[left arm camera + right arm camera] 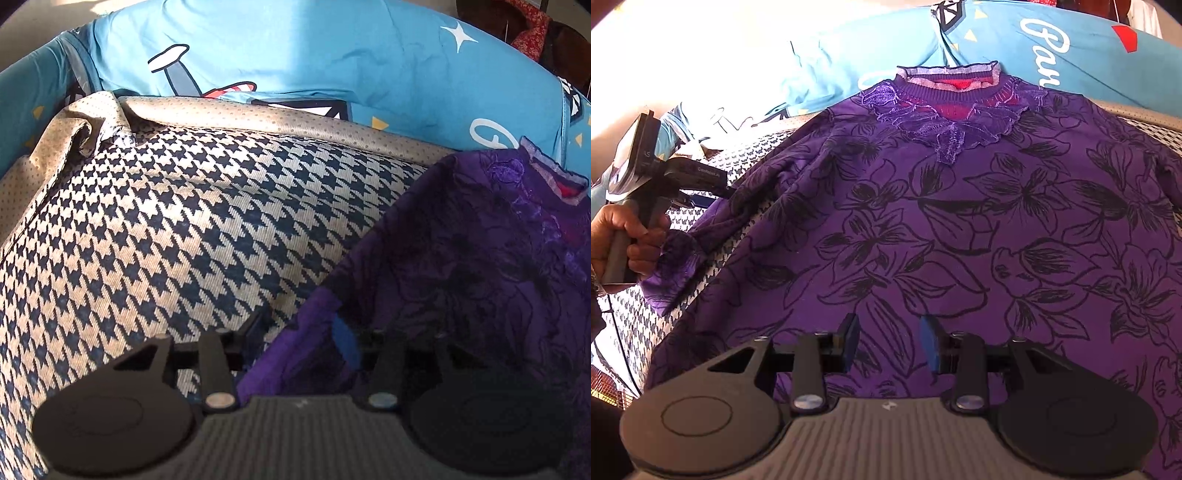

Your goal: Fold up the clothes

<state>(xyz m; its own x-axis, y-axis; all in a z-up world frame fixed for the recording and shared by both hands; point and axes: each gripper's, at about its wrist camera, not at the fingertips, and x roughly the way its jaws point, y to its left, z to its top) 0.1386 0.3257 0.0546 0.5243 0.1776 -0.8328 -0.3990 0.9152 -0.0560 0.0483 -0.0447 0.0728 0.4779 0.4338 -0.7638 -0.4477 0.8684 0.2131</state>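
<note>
A purple top (960, 221) with black flower outlines lies flat, front up, its lace collar (953, 81) at the far end. My right gripper (890, 343) hovers over the top's lower middle, open, with only flat cloth beneath it. The top's left sleeve (683, 258) trails off onto the houndstooth cloth. My left gripper (301, 343) sits at that sleeve; its jaws stand apart with purple fabric (306, 369) bunched between them. In the right wrist view the left gripper (713, 194) reaches in from the left edge, held by a hand (613, 229).
The top rests on a black-and-beige houndstooth cloth (184, 221) whose far edge is turned back, showing a dotted beige underside (258, 118). Blue printed bedding (295, 55) is piled behind it. Bright sunlight washes out the upper left of the right wrist view.
</note>
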